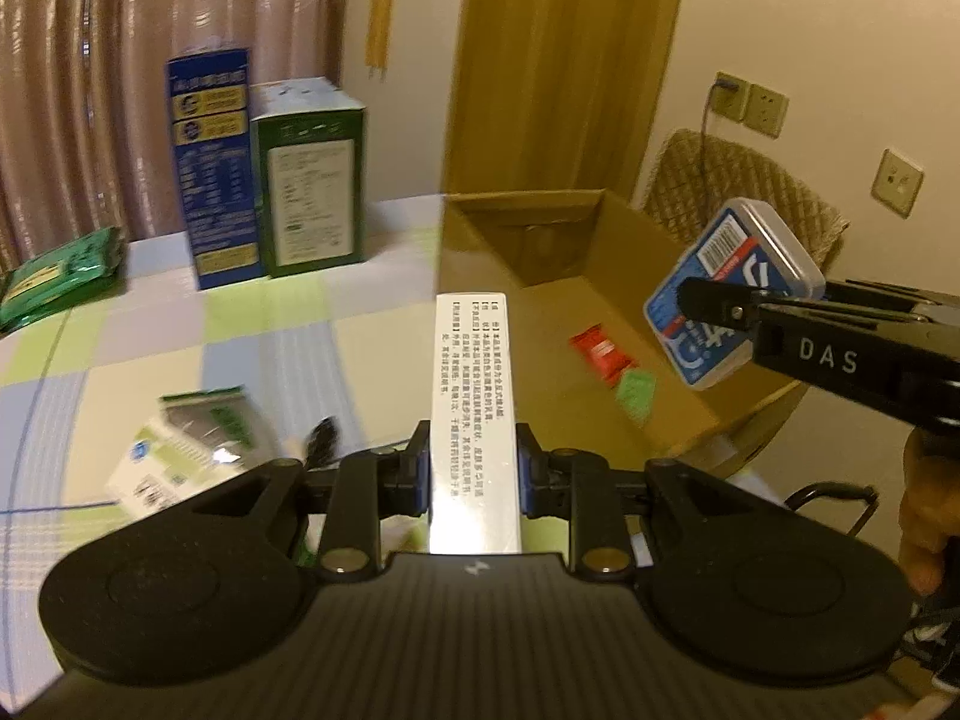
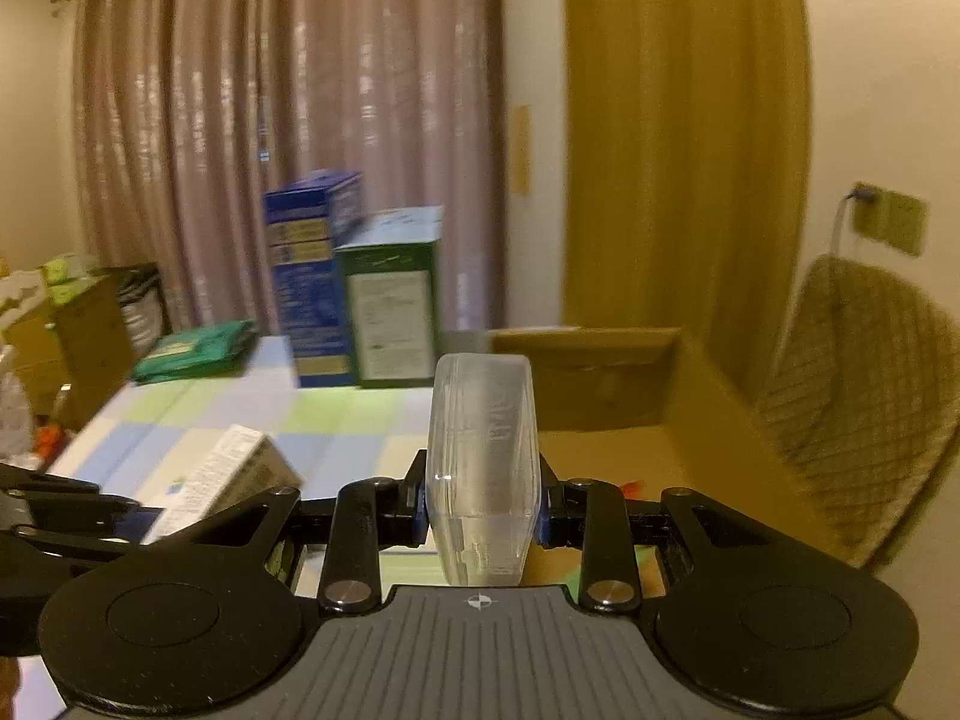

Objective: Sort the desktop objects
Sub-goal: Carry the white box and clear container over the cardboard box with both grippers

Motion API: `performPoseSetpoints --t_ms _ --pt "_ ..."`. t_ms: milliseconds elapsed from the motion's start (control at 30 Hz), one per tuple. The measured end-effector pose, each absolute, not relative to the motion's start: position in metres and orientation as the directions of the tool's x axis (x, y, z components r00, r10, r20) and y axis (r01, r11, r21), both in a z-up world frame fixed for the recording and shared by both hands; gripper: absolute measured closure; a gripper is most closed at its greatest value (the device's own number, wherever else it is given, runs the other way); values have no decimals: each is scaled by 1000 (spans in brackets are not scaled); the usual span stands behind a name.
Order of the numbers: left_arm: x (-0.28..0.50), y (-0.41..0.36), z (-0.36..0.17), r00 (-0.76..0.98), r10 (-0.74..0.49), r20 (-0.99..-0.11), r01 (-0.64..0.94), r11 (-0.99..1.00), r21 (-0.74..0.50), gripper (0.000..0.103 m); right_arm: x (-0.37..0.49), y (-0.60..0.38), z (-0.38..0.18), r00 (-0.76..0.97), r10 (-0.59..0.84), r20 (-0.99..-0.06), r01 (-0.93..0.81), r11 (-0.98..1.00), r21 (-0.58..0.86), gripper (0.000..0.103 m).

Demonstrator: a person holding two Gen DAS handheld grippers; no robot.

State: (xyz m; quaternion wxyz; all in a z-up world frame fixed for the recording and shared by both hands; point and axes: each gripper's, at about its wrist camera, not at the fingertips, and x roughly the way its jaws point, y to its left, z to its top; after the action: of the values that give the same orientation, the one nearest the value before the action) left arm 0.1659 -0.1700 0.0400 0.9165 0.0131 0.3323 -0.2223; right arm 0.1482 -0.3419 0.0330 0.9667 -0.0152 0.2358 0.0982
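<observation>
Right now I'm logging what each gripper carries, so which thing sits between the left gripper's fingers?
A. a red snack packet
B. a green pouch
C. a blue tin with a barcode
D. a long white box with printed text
D: in the left wrist view the left gripper is clamped on the long white box; the blue tin is in the right gripper.

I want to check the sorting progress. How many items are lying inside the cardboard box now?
2 are visible in the cardboard box: a red packet on its floor and a green packet just beside it, nearer the camera. The near corner is hidden, so more may lie there.
</observation>
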Motion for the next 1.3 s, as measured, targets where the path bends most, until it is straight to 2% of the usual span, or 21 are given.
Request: performPoseSetpoints --t_ms 433,700,900,933,967,1300 --pt "185 -255 46 637 -506 -581 527 836 -151 81 160 -422 32 862 93 -499 -106 994 2 75" --pt "218 -279 30 615 -518 -595 494 841 -221 81 178 -454 23 850 84 -521 -73 996 42 75" --pt "233 -298 25 618 -524 -586 502 836 -219 81 188 -465 14 842 86 -533 -70 996 50 75" --pt "235 -299 23 622 -519 -586 497 840 -216 78 190 -466 12 840 87 -535 -70 996 53 75" --pt "236 -299 21 629 -510 -586 489 846 -212 70 191 -467 11 839 89 -537 -70 996 55 75" --pt "234 -278 24 653 -486 -581 478 859 -182 69 197 -463 0 825 102 -556 -78 995 67 75"
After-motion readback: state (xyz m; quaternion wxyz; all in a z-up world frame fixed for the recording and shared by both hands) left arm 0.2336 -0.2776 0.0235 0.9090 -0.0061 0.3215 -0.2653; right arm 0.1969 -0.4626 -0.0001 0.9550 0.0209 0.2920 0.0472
